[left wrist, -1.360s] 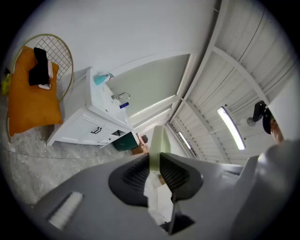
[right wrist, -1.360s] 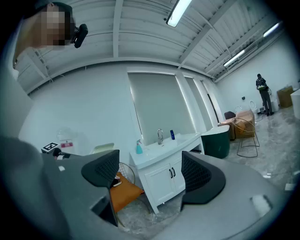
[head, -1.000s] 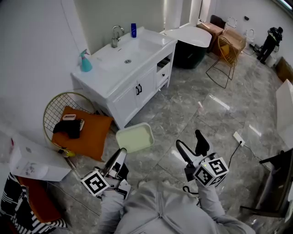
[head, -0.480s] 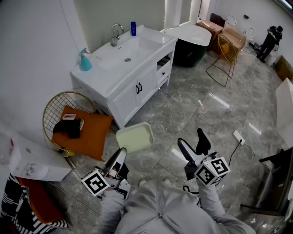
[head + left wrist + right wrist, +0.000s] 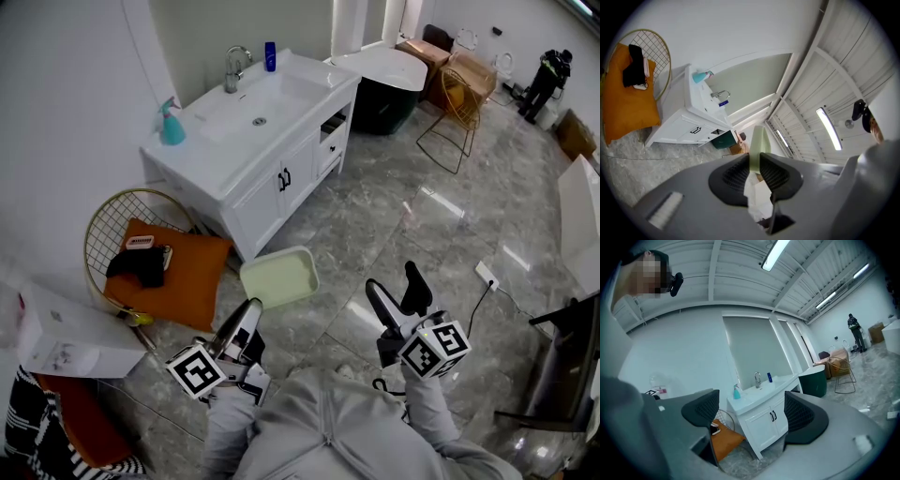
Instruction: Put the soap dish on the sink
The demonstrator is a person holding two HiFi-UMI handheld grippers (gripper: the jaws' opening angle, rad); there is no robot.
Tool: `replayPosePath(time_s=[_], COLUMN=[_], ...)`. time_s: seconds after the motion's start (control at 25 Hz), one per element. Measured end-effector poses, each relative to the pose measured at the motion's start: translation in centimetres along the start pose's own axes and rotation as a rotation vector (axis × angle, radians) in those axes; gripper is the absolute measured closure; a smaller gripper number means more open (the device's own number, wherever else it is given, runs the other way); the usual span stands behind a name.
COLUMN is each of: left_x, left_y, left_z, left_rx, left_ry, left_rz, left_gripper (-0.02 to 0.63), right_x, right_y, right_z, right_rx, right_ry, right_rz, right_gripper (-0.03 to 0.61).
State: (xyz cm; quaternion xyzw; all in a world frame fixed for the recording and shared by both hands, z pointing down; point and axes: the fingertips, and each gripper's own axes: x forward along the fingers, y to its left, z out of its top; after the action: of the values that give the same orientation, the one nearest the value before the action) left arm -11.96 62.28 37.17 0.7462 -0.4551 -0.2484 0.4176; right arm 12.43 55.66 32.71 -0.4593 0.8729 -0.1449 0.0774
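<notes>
Over floor (image 5: 375,234): soap dish (image 5: 278,278) level, hollow-up

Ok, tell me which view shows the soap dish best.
The head view: the whole green soap dish shows from above, its near edge in the left tool. The left gripper view shows only an edge-on sliver between the shut jaws; the right gripper view misses it.

Wide-apart gripper (image 5: 751,416) before white sink (image 5: 761,393)

The person is wearing a grey hooded top (image 5: 323,427); the left gripper (image 5: 252,307) and right gripper (image 5: 391,278) are showing black fingers (image 5: 410,279) and black-and-white marker cubes (image 5: 195,372).
</notes>
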Motion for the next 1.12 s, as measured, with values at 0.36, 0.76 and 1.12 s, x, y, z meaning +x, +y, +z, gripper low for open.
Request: replayPosePath(time_s=[0.36,0.76,1.12], left_x=[1.1,7.6,18.7], left_y=[1.7,2.5,3.2], left_z=[2.2,3.2,5.9], left_rx=[0.009,0.025,0.048], left_ry=[0.059,0.089,0.036], left_rz=[-0.03,-0.044,-0.021], left_gripper=[0.485,0.485,0.485], right_x=[1.5,4.2,12.5], right_y=[1.6,-3.5,-12.5], right_z=[-0.1,1.3,4.4], right_rx=[0.001,0.008,0.016], right_ry=[-0.027,-0.048,-0.048], right_rz=[-0.055,-0.099,-0.036], right_gripper=[0.164,0.164,0.164])
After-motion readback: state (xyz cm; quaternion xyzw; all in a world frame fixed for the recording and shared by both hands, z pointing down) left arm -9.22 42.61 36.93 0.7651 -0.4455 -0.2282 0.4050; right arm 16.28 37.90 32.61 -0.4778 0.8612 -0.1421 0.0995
